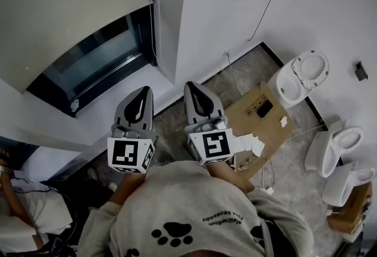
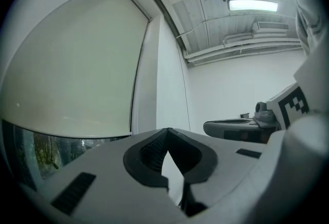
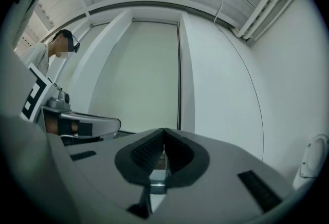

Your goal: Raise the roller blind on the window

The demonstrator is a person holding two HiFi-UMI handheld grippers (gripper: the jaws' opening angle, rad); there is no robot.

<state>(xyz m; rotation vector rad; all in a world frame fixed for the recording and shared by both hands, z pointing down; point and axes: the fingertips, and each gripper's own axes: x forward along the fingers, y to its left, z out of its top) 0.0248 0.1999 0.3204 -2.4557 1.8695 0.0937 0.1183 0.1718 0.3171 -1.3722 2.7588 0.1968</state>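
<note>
The roller blind [image 1: 65, 2] covers most of the window [image 1: 97, 58]; dark glass shows under its bottom edge. The left tongs [image 1: 144, 92] and the right tongs [image 1: 192, 86], both closed and empty, point side by side toward the wall [image 1: 224, 2]. Flattened cardboard [image 1: 250, 109] and white toilets [image 1: 300, 76] are on the floor [image 1: 294, 150] at the right.

Cream roller blind [image 1: 65, 8], mostly lowered, window [image 1: 97, 58] strip exposed below
</note>
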